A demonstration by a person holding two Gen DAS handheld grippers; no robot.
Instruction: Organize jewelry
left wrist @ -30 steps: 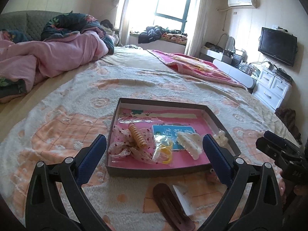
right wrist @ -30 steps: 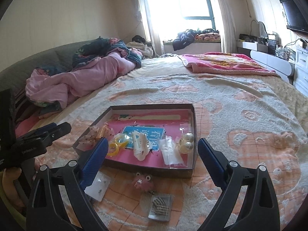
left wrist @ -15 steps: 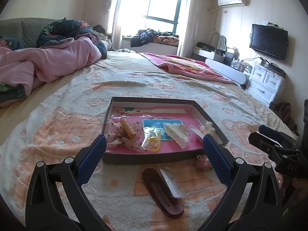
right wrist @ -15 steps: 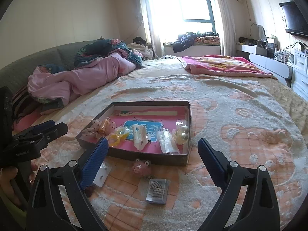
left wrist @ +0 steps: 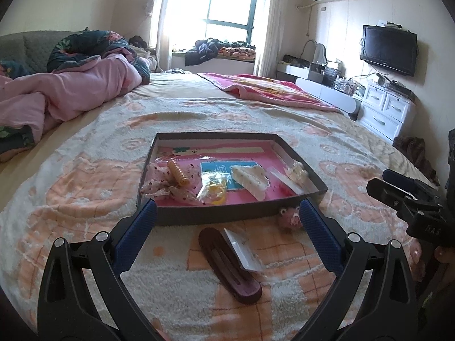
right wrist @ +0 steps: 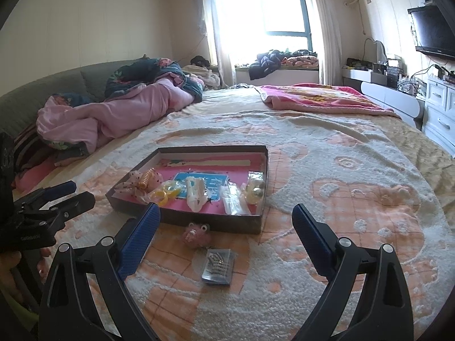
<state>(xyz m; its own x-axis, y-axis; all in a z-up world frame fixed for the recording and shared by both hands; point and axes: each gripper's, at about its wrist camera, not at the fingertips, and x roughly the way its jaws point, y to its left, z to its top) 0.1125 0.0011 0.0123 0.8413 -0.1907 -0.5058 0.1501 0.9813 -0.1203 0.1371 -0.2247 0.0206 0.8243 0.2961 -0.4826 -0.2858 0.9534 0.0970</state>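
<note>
A dark shallow box (left wrist: 227, 216) with a pink floor lies on the bed; it also shows in the right wrist view (right wrist: 216, 224). Inside lie a dotted scrunchie with a gold clip (left wrist: 177, 173), a yellow ring in a bag (left wrist: 216, 189), a white claw clip (left wrist: 250, 177) and pearl pieces (right wrist: 256, 190). In front of the box lie a dark brown hair clip (left wrist: 230, 264), a clear packet (left wrist: 241, 248), a pink plush clip (right wrist: 196, 233) and a packet of pins (right wrist: 217, 265). My left gripper (left wrist: 227, 224) is open above the brown clip. My right gripper (right wrist: 224, 227) is open above the pins.
The bed has a cream and orange blanket (right wrist: 341, 199). A heap of pink bedding (left wrist: 71, 96) lies at the far left, a pink blanket (left wrist: 270, 88) at the far side. White drawers (left wrist: 386, 110) and a TV stand to the right.
Both grippers have drawn back from the box toward the bed's near edge, so the box looks farther away and more loose items show in front. Both stay open.
</note>
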